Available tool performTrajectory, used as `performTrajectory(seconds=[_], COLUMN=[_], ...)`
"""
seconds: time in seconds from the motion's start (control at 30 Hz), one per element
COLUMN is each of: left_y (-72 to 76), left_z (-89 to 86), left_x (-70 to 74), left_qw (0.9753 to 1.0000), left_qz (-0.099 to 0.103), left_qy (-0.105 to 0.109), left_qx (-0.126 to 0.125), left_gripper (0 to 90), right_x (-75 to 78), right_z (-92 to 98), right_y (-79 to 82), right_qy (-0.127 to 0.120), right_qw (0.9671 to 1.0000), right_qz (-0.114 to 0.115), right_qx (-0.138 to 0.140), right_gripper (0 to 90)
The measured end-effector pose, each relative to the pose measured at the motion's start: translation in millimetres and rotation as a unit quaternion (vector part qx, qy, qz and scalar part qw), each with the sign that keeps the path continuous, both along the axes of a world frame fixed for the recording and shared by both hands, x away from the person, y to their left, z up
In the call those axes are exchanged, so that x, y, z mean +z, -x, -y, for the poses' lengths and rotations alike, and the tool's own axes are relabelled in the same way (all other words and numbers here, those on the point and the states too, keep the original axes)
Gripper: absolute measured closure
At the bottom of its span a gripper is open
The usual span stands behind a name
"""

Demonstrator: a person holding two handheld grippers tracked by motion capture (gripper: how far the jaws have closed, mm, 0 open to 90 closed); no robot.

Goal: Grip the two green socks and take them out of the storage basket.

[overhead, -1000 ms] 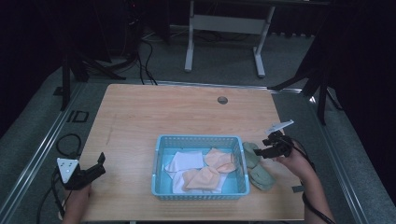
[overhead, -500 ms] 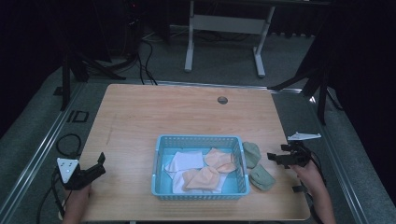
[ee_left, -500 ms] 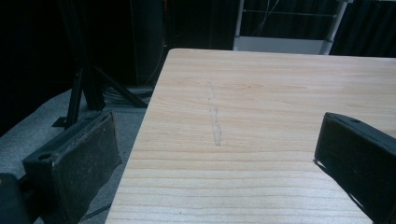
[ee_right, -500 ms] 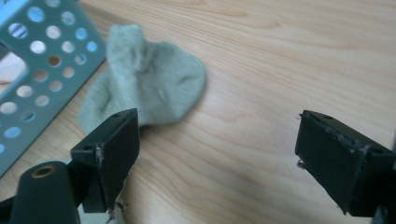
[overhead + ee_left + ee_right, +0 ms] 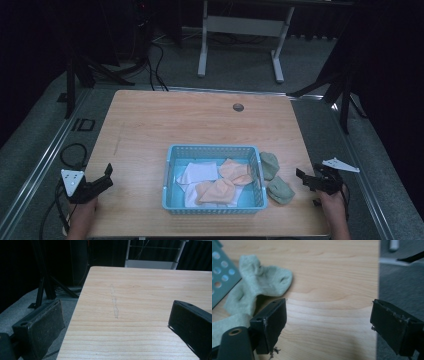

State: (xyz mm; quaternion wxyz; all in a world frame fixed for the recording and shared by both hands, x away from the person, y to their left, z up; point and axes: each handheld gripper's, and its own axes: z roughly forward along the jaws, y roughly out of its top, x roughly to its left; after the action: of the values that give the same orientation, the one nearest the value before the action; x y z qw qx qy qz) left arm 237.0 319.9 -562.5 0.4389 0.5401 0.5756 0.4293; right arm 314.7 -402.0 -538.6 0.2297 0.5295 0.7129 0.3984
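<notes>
The right gripper [image 5: 306, 179] is held low over the pale wooden counter [image 5: 200, 125] near its right edge, its jaws spread wide with nothing between them. Just ahead of its left jaw lie two soft, crumpled pale green socks [image 5: 254, 290], touching one another and just beside the outer wall of the light blue perforated plastic basket [image 5: 172, 167]. The basket already holds folded white and peach cloths [image 5: 220, 182].

The step in hand is judged to be the taking of a sock for the basket. The jaws should be swung toward the nearer sock, lowered until the pads almost touch the wood, and closed on a bunched fold, so that one sock alone is lifted.

The left gripper [image 5: 97, 184] rests at the counter's left edge, jaws likewise apart and holding nothing.
</notes>
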Motion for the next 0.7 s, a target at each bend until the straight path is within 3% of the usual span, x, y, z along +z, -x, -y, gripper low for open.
performTrajectory(seconds=[0.23, 0.43, 0.57, 0.7], left_y=[0.1, 0.5, 0.3, 0.3], left_z=[-0.2, -0.1, 0.0, 0.0], left_x=[0.0, 0.0, 0.0, 0.0], left_qw=[1.0, 1.0, 1.0, 1.0], left_qz=[0.001, 0.001, 0.001, 0.001], left_qy=[0.001, 0.001, 0.002, 0.002], left_qx=[0.0, -0.002, -0.001, 0.0], left_gripper=[0.5, 0.5, 0.5, 0.5], right_x=[-9.9, -12.8, -13.4, -12.7], right_z=[10.1, 12.6, 12.4, 17.6], right_y=[21.8, 39.8, 50.7, 56.2], right_qy=[-0.01, -0.004, 0.017, -0.006], right_qw=[0.9968, 0.9936, 0.989, 0.9844], right_qz=[0.048, 0.075, 0.105, 0.125], right_qx=[-0.063, -0.084, -0.103, -0.124], right_gripper=[13.5, 13.6, 13.5, 13.5])
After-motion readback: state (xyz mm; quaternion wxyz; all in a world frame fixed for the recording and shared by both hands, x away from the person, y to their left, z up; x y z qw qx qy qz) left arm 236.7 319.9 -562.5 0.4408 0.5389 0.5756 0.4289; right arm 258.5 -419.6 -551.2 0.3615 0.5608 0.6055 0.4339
